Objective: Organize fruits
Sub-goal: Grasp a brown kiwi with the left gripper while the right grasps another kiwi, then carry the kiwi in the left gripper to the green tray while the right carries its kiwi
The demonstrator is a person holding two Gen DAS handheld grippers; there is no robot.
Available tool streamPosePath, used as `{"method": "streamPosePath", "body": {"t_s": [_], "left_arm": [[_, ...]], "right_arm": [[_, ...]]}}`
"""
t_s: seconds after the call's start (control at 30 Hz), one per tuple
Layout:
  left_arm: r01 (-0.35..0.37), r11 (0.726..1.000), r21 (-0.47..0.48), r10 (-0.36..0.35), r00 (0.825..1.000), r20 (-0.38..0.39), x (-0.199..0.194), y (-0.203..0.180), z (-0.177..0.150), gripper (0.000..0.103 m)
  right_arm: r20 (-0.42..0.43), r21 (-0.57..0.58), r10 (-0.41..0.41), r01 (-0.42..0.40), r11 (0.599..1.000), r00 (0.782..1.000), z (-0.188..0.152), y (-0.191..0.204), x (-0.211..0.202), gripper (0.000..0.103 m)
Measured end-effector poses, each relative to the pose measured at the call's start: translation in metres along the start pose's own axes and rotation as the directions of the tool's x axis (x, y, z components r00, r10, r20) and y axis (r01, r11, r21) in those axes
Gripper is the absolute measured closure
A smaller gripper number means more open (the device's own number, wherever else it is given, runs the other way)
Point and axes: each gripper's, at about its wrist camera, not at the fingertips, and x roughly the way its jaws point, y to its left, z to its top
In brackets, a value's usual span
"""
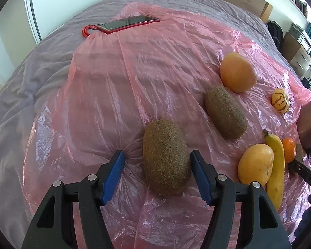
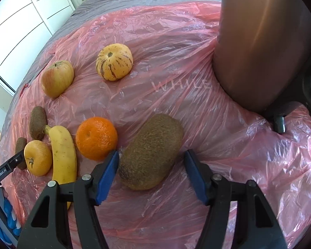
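Pink plastic sheet (image 1: 134, 66) on bed carries all fruits, loosely scattered, none grouped yet; left tool (image 1: 156, 166) apart around kiwi (image 1: 165, 157), right tool (image 2: 151, 166) apart around other kiwi (image 2: 151, 151); sorting barely begun

Banana (image 2: 63, 155) tip hidden behind right tool (image 2: 151, 159); faint bag lettering (image 2: 181, 86) unreadable

kiwi (image 2: 150, 152) between gripper (image 2: 151, 157) pads, orange (image 2: 96, 138) beside
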Motion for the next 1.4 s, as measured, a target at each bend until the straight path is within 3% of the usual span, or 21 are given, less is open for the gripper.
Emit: {"method": "streamPosePath", "body": {"t_s": [0.13, 0.23, 0.27, 0.63, 0.77, 1.07, 1.4], "left_arm": [[-0.008, 1.0, -0.001, 0.008, 1.0, -0.017, 0.003, -0.001, 0.002, 0.045], [0.006, 1.0, -0.009, -0.006, 1.0, -0.03, 0.005, 0.001, 0.002, 0.056], [0.017, 1.0, -0.01, -0.017, 0.999, -0.033, 0.005, 0.001, 0.002, 0.067], [0.056, 0.998, -0.006, -0.056, 0.998, -0.014, -0.004, 0.006, -0.001, 0.068], [0.059, 0.998, -0.005, -0.059, 0.998, -0.006, -0.008, 0.005, -0.003, 0.068], [0.047, 0.999, 0.004, -0.047, 0.999, -0.002, -0.01, 0.003, -0.007, 0.068], [0.093, 0.996, 0.0, -0.093, 0.995, 0.021, -0.016, 0.008, -0.011, 0.069]], "right_arm": [[-0.002, -0.007, 0.004, -0.004, 1.0, 1.0, -0.001, -0.001, 0.003, 0.035], [0.002, -0.012, 0.022, -0.022, 1.0, 1.0, -0.002, -0.005, 0.002, 0.053], [-0.001, -0.013, 0.031, -0.031, 0.999, 1.0, -0.002, -0.006, 0.001, 0.064], [0.008, -0.053, 0.113, -0.112, 0.992, 0.994, -0.001, -0.015, -0.012, 0.067], [0.025, -0.073, 0.14, -0.138, 0.988, 0.99, -0.004, -0.018, -0.02, 0.082], [0.016, -0.07, 0.15, -0.149, 0.986, 0.989, -0.006, -0.022, -0.02, 0.082], [0.033, -0.089, 0.173, -0.169, 0.982, 0.984, -0.009, -0.025, -0.025, 0.084]]}}
